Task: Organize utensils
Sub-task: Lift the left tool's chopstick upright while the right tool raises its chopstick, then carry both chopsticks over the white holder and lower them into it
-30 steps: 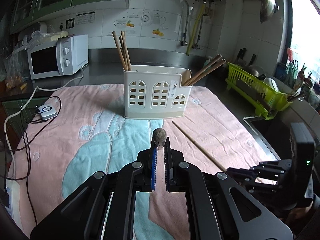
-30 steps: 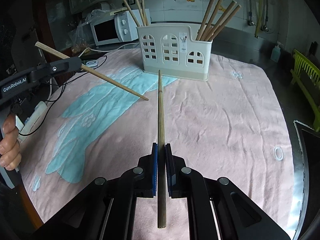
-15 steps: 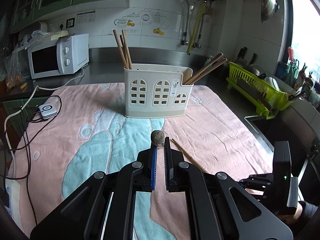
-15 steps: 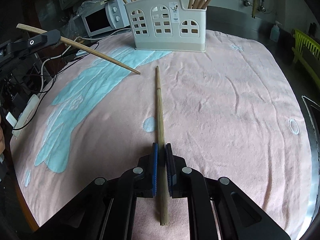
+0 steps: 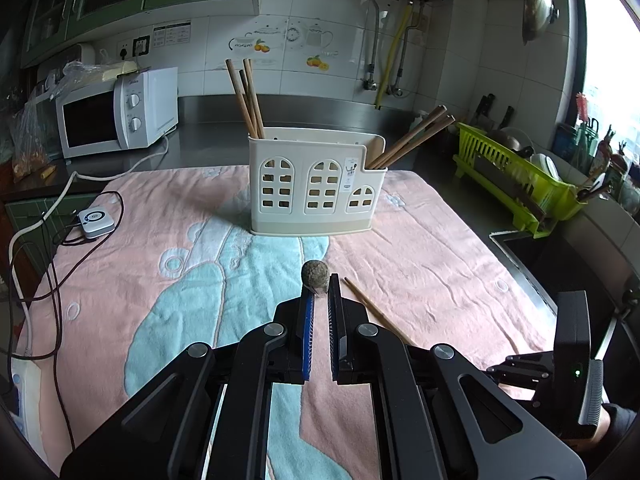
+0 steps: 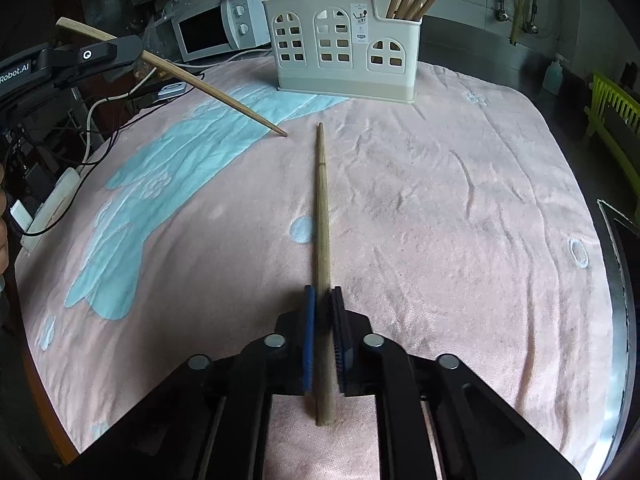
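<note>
A cream utensil holder (image 5: 316, 190) with arched cut-outs stands at the far middle of the pink and blue towel, with several chopsticks in its left and right compartments; it also shows in the right wrist view (image 6: 346, 46). My left gripper (image 5: 319, 288) is shut on a chopstick seen end-on (image 5: 315, 272); in the right wrist view that chopstick (image 6: 208, 90) slants down to the towel. My right gripper (image 6: 323, 300) is shut on a second chopstick (image 6: 322, 216), which lies low along the towel and points at the holder. It shows in the left wrist view (image 5: 372, 312).
A white microwave (image 5: 116, 114) stands at the back left, with cables and a small white device (image 5: 95, 222) at the towel's left edge. A green dish rack (image 5: 516, 178) stands at the right beside a sink edge (image 5: 520, 252).
My right gripper has pulled back and lowered with its chopstick, which now lies along the towel. My left gripper holds its chopstick almost still.
</note>
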Available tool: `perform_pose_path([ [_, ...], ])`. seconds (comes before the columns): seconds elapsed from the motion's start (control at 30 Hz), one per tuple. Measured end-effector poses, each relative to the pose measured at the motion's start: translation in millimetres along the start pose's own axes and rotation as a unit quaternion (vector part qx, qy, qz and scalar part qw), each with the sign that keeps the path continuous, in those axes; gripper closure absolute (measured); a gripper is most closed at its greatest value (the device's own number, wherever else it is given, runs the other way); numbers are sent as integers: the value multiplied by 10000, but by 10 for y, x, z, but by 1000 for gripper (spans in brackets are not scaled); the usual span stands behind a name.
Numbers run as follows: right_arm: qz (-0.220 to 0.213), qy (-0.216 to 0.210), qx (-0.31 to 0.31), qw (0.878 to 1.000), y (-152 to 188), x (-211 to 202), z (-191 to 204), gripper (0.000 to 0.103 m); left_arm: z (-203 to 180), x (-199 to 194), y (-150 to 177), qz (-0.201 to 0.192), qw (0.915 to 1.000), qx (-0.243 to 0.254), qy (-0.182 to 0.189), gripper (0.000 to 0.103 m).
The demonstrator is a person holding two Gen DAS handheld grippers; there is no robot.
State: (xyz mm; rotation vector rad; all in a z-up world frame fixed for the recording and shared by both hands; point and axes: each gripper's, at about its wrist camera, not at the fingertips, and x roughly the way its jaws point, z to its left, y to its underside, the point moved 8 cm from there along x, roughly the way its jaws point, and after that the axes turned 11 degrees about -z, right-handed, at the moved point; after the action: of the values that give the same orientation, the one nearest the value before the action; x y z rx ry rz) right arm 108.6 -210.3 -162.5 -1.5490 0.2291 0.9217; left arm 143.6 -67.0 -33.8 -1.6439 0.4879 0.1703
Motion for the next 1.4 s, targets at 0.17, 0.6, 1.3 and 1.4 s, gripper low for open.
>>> perform_pose_path([
  [0.17,-155,48,-149,9998,-81,-132,20,96,9,-6,-13,-26,10000,32,-10,98],
  [0.6,-804,155,-538,9952,-677,-605,30,96,-18,-120,-337,-322,9994,97,26,98],
  [1.3,-1306,799,-1735,9729,-1780,-1159,-116,96,114,-120,-1196,-909,9958,4,-61,98],
  [1.4,-1455,579,-1517,9759,-2025,-1257,-92,96,144,-115,-1450,-1064,9943,-70,-32,98],
])
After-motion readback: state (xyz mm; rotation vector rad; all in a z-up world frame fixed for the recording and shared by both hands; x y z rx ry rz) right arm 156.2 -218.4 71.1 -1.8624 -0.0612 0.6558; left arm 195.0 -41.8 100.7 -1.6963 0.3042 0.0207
